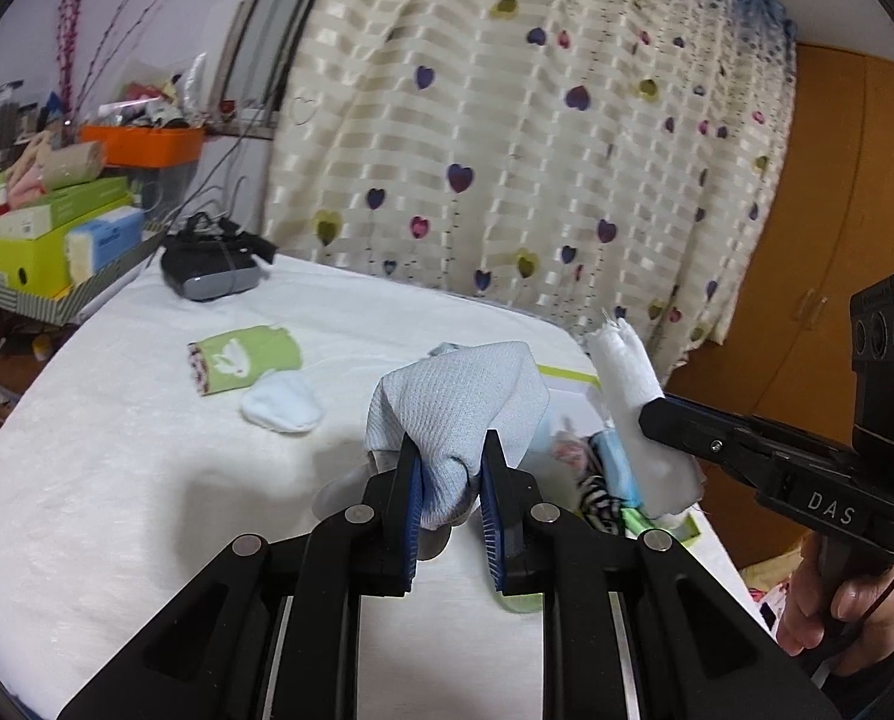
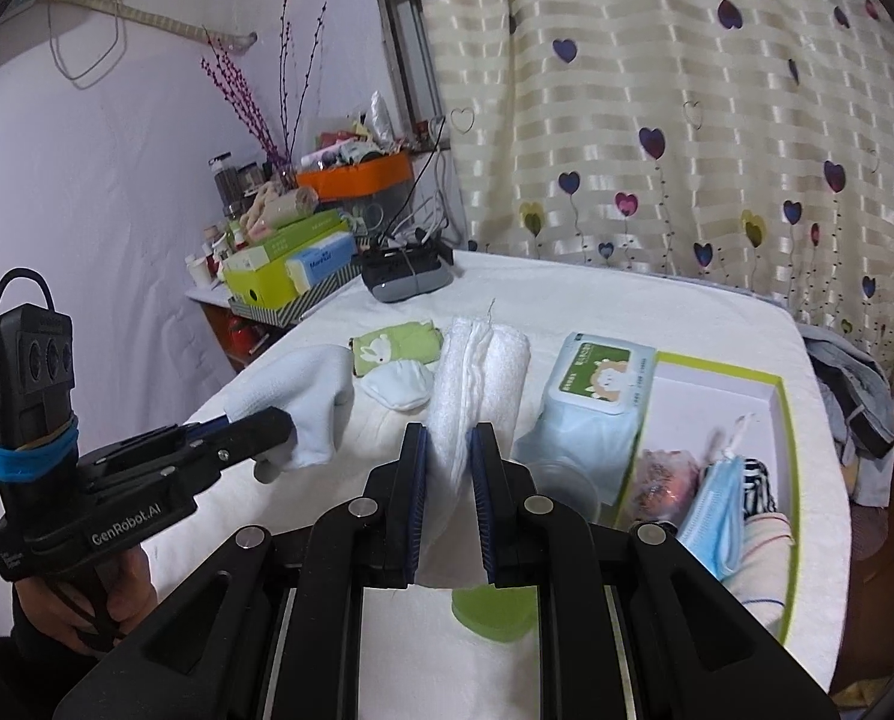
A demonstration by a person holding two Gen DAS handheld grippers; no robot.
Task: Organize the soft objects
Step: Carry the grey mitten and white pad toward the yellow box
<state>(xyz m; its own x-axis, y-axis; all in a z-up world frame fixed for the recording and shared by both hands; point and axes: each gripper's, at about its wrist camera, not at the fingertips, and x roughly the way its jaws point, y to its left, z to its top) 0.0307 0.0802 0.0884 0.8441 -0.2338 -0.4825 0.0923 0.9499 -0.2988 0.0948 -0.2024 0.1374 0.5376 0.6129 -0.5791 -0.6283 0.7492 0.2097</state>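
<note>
My left gripper [image 1: 450,456] is shut on a pale blue knitted sock [image 1: 459,402], held up above the white-covered table [image 1: 117,480]; the same sock [image 2: 303,402] shows at the left of the right wrist view. My right gripper [image 2: 450,450] is shut on a folded white towel [image 2: 477,372], which also appears as the white towel [image 1: 633,396] at the right of the left wrist view. On the table lie a green rabbit-print cloth [image 1: 243,357] and a small white-and-blue sock [image 1: 282,402]. A green-rimmed white box [image 2: 747,420] holds a blue face mask [image 2: 714,510], a striped item and other soft things.
A pack of wet wipes [image 2: 597,378] lies beside the box. A dark headset [image 1: 213,270] sits at the table's far end. A cluttered shelf with boxes [image 1: 57,234] and an orange tray [image 1: 141,144] stands at the left. Heart-print curtain [image 1: 507,120] hangs behind.
</note>
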